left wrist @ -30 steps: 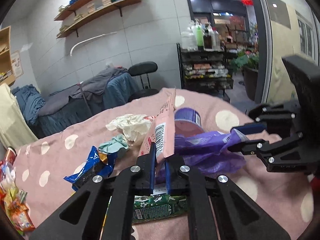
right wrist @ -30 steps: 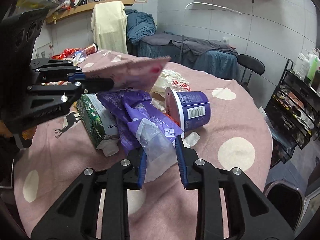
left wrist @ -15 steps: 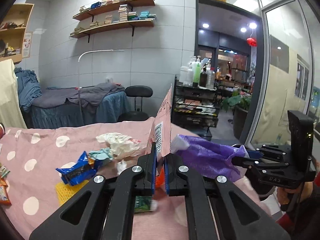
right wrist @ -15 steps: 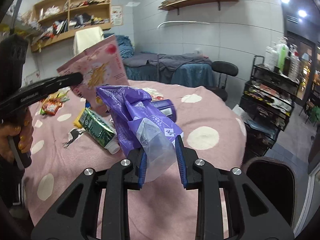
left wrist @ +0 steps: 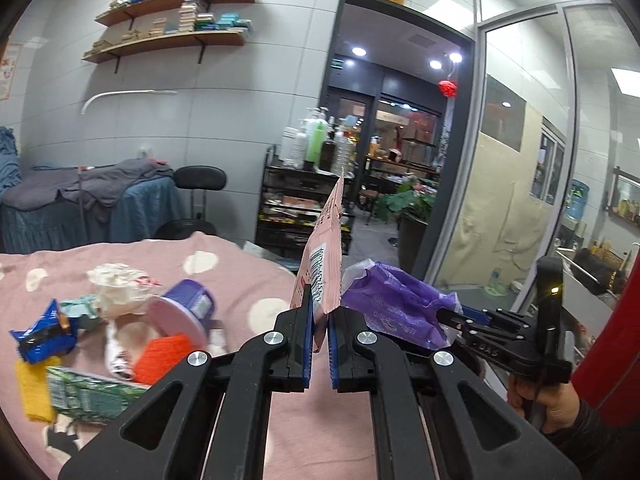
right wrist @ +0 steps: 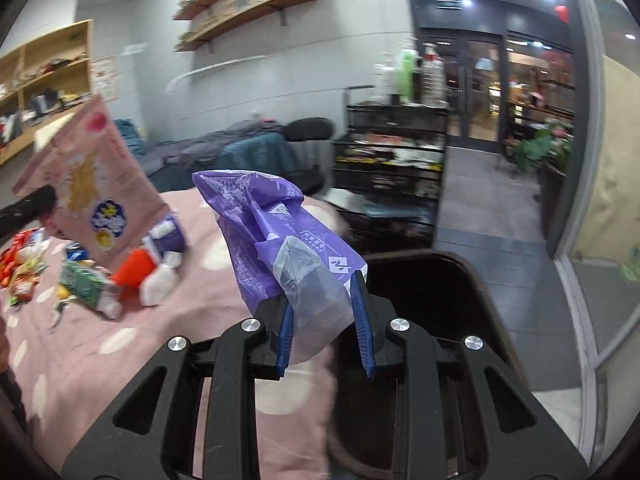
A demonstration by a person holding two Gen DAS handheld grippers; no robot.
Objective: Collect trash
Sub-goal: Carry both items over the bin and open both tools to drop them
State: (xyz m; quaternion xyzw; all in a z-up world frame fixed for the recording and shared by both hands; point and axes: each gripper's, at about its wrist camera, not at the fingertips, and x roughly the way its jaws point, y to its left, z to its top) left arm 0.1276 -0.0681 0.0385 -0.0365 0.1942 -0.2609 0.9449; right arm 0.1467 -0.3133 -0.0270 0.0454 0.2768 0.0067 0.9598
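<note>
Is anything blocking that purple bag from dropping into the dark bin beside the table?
Nothing visible. The purple bag, clamped in the right gripper, hangs near the table edge, and the dark bin gapes open just beyond it, with no lid or clutter across its mouth.

Ahead of the right gripper (right wrist: 324, 320), from 4 to 6 o'clock past the table edge, the dark bin (right wrist: 448, 280) gapes open with nothing across its mouth, though the purple bag (right wrist: 280, 232) clamped in the jaws blocks the line at 12. At 9 to 10 o'clock the pink packet (right wrist: 92, 184) hangs in the way over a litter pile (right wrist: 120, 276). Bare pink tablecloth (right wrist: 120, 344) at 7 to 8 lies free.
</note>
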